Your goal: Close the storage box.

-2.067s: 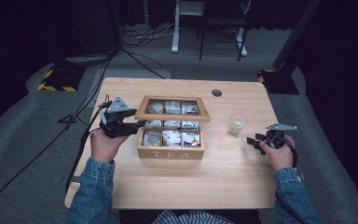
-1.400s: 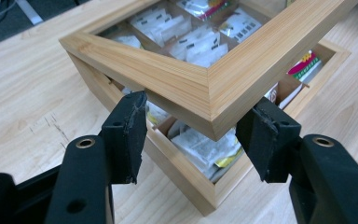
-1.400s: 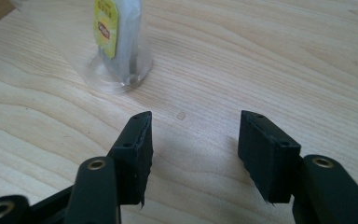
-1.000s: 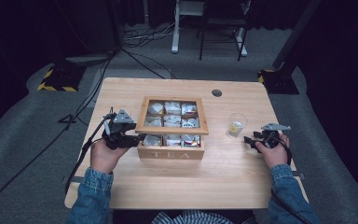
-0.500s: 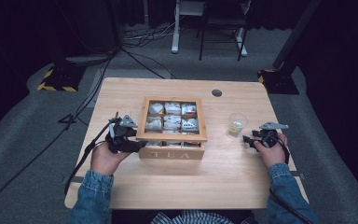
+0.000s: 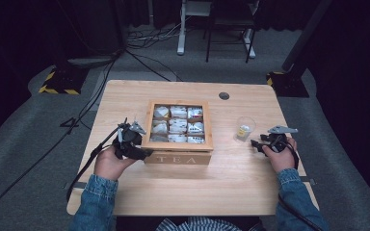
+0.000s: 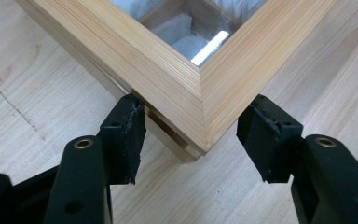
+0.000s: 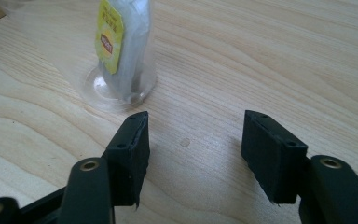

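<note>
Left gripper [image 6: 142,153] fingers wide astride the wooden glass-lidded tea box's [image 6: 178,126] near-left corner — lid unopened; right gripper [image 6: 256,143] wide, empty.

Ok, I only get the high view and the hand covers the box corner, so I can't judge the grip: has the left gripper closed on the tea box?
Observer: No. The left gripper has its jaws open, straddling the near corner of the tea box at the lid seam.
Operator: And is the cup between the right gripper's jaws?
Observer: No. The right gripper is open over bare table; the plastic cup stands ahead, off to one jaw's side.
Operator: What's in the cup?
Observer: A tea bag standing upright, with a yellow tag.
</note>
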Tool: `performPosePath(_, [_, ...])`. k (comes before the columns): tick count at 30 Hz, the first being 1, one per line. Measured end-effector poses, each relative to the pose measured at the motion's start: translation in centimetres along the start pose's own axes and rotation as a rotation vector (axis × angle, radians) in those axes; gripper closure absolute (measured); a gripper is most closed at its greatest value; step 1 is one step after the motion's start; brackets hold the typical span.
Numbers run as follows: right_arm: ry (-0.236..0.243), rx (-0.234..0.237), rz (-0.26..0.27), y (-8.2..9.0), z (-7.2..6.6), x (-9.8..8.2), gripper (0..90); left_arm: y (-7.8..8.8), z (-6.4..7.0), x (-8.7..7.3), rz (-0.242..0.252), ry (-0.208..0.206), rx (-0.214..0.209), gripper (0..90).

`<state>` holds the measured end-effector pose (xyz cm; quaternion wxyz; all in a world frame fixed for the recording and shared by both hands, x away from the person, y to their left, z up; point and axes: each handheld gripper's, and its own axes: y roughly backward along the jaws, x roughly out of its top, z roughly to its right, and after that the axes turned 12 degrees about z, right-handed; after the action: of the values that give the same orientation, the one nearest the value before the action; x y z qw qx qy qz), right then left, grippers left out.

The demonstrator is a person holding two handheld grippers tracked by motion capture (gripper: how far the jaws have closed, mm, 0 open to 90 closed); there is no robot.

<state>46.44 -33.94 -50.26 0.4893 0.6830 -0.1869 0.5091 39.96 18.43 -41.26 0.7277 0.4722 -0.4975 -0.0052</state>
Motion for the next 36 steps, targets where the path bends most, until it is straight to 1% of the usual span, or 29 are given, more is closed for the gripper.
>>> performPosePath(3, [0.0, 0.001, 0.0, 0.0, 0.0, 0.0, 42.4, -0.3, 0.0, -0.1, -0.024, -0.008, 0.002, 42.8])
performPosePath(10, [0.0, 0.001, 0.0, 0.0, 0.0, 0.0, 42.3, -0.2, 0.0, -0.1, -0.028, -0.003, -0.005, 42.5])
performPosePath(13, [0.001, 0.0, 0.0, 0.0, 0.0, 0.0, 42.4, -0.3, 0.0, -0.1, -0.043, -0.001, -0.006, 41.8])
performPosePath(16, [0.001, 0.001, 0.0, 0.0, 0.0, 0.0, 42.4, -0.4, 0.0, -0.1, -0.057, -0.001, -0.003, 39.2])
performPosePath(21, [0.001, 0.0, 0.0, 0.0, 0.0, 0.0, 42.4, -0.4, 0.0, 0.0, -0.075, -0.001, -0.001, 39.2])
performPosePath(22, [0.002, 0.001, 0.0, 0.0, 0.0, 0.0, 42.4, -0.4, 0.0, 0.0, -0.079, -0.002, -0.005, 39.0])
performPosePath(23, [0.003, 0.003, 0.0, 0.0, 0.0, 0.0, 42.3, -0.3, -0.1, 0.0, -0.078, 0.006, -0.012, 38.3])
performPosePath(25, [0.005, 0.006, 0.0, 0.0, -0.1, 0.0, 42.3, 0.1, -0.3, 0.0, -0.06, 0.023, -0.03, 38.0])
performPosePath(27, [0.005, 0.007, 0.001, 0.0, -0.1, 0.0, 42.3, 0.6, -0.4, 0.1, -0.041, 0.03, -0.041, 37.9])
performPosePath(29, [0.006, 0.007, 0.002, 0.0, -0.1, 0.0, 42.3, 1.1, -0.6, 0.2, -0.019, 0.033, -0.048, 37.4])
performPosePath(30, [0.006, 0.007, 0.002, 0.0, -0.1, 0.0, 42.3, 1.3, -0.6, 0.1, -0.004, 0.042, -0.047, 37.3])
performPosePath(32, [0.006, 0.007, 0.002, 0.0, -0.1, 0.0, 42.3, 1.8, -0.8, 0.2, 0.014, 0.043, -0.035, 37.3])
performPosePath(33, [0.007, 0.007, 0.002, 0.0, -0.1, 0.0, 42.3, 2.1, -0.9, 0.1, 0.036, 0.047, -0.02, 37.3])
performPosePath(34, [0.006, 0.007, 0.002, 0.0, -0.1, 0.0, 42.3, 2.4, -1.1, 0.1, 0.048, 0.043, -0.008, 37.3])
performPosePath(36, [0.007, 0.008, 0.002, 0.0, -0.1, 0.0, 42.3, 2.9, -1.4, -0.1, 0.076, 0.053, 0.02, 37.4])
